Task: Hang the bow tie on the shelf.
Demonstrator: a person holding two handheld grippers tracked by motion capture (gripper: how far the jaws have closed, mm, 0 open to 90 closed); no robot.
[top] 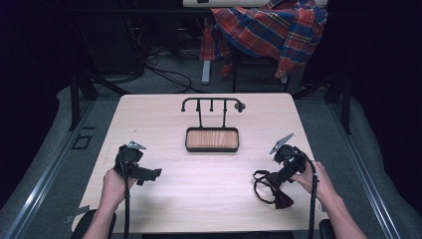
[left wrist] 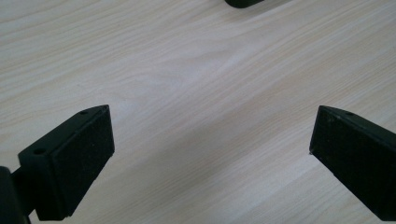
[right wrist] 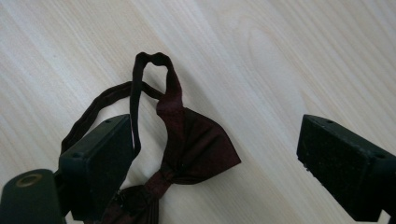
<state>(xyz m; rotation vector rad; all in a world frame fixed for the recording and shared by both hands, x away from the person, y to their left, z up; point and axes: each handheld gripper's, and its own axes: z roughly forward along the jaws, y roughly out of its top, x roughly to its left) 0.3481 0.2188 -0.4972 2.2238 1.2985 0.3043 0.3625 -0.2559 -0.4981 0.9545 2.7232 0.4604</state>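
A dark red bow tie [top: 275, 191] with a black strap lies flat on the table near its front right. My right gripper [top: 281, 175] hangs just over it, open. In the right gripper view the bow tie [right wrist: 196, 144] lies between and partly under the left jaw, its strap looping away; my right gripper [right wrist: 219, 158] holds nothing. My left gripper [top: 149, 175] is at the front left, open over bare wood, as is plain in the left gripper view [left wrist: 210, 149].
A black wire stand with a wooden tray base [top: 212, 140] and a hook bar [top: 211, 102] sits mid-table toward the far edge. A chair draped with a plaid shirt [top: 271, 30] stands beyond the table. Cables trail on the floor.
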